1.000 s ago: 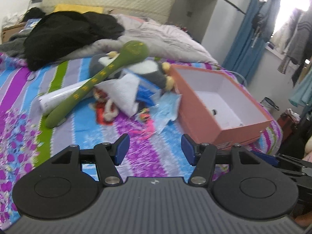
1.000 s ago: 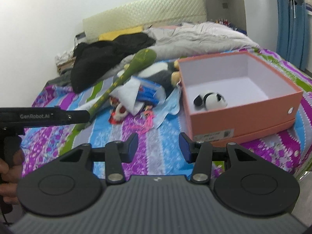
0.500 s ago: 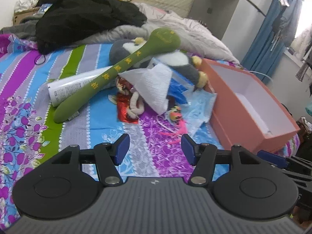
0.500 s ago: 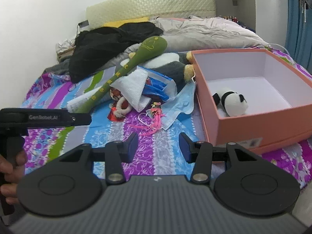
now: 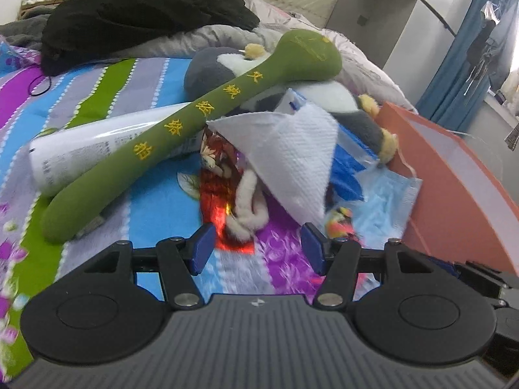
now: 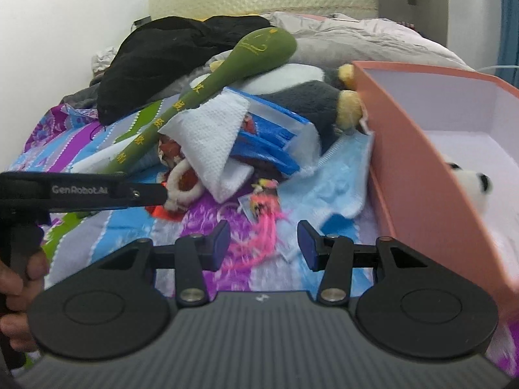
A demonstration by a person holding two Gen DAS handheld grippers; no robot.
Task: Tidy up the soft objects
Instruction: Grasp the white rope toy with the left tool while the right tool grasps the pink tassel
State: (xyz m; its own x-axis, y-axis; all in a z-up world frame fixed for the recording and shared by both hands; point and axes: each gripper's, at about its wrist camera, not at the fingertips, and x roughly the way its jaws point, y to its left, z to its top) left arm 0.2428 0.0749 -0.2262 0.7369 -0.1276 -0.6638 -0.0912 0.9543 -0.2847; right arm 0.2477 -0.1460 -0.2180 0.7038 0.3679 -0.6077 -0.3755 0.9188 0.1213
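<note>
Left gripper (image 5: 258, 248): fingers (image 5: 202, 248) parted, nothing between them, only striped bedspread (image 5: 152, 223) below. Just ahead of the gap, a white fuzzy loop (image 5: 246, 207) lying on a shiny red wrapper (image 5: 215, 194). Beyond that, a white tissue (image 5: 292, 159) draped over the heap. Off the left finger, a long green plush club (image 5: 181, 129) slanting up and away, resting across a white tube (image 5: 97, 142). Behind the tissue, a grey and white plush (image 5: 227, 64) under the club's head. Off the right finger, a small pink toy (image 5: 339, 223), then a blue face mask (image 5: 386, 201) touching the wall of a pink box (image 5: 454, 194). Farther back, black clothes (image 5: 136, 9) and a grey quilt (image 5: 356, 55).

Right gripper (image 6: 263, 243): fingers (image 6: 220, 243) apart, gripping nothing, with pink strands of the toy (image 6: 262, 214) showing in the gap on the bed. Just ahead, the tissue (image 6: 211, 139) over a blue packet (image 6: 269, 133). Ahead left, the fuzzy loop (image 6: 181, 184) and the club (image 6: 227, 68). Ahead right, the mask (image 6: 340, 175) against the box (image 6: 421, 178). Inside the box, right of the fingers, a small panda plush (image 6: 470, 184). Behind the packet, the grey plush (image 6: 308, 97) with yellow feet by the box corner. At far left, the other gripper's black body reaching in, with a hand (image 6: 19, 295) on its handle.
</note>
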